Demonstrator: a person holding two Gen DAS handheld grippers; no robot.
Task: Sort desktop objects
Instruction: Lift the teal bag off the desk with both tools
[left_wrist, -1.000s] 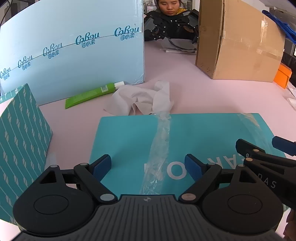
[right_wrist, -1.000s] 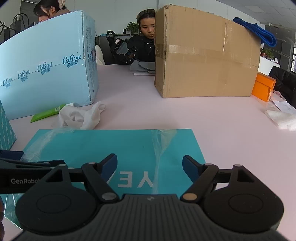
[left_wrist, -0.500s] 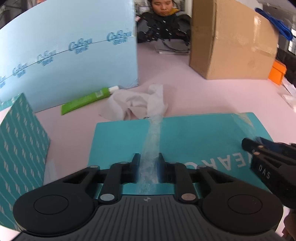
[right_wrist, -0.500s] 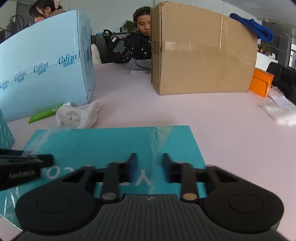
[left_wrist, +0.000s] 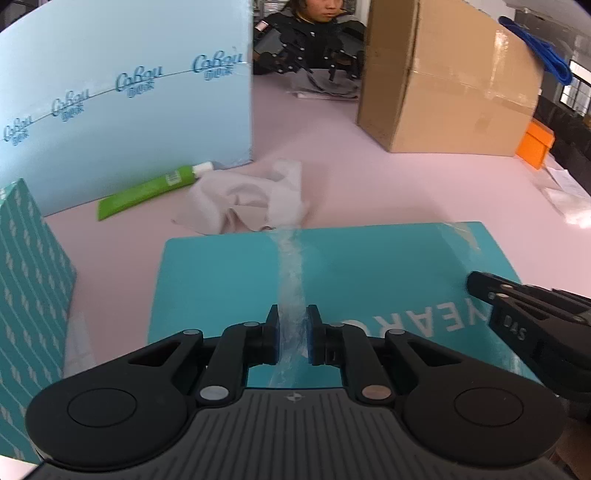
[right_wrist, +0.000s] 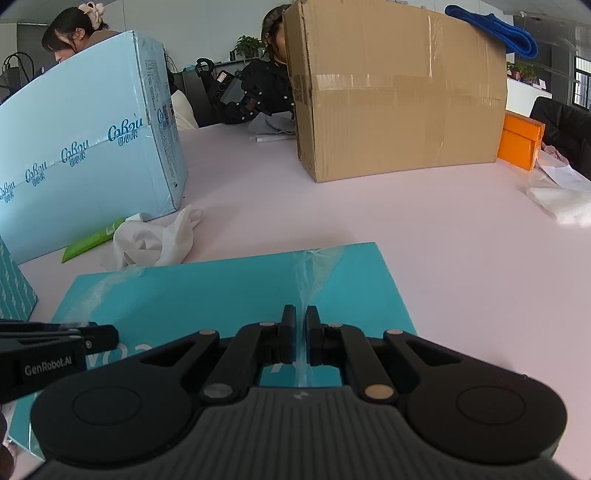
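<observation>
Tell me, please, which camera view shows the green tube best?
The left wrist view: the green tube lies in full along the light blue box, white cap beside the crumpled white cloth. In the right wrist view the same tube sits smaller at the left, its cap end partly hidden by the cloth.

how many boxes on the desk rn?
4 visible: light blue carton back left, brown cardboard box back center, orange box at right behind it, teal patterned box at the near left edge. More may be hidden behind the big ones.
</observation>
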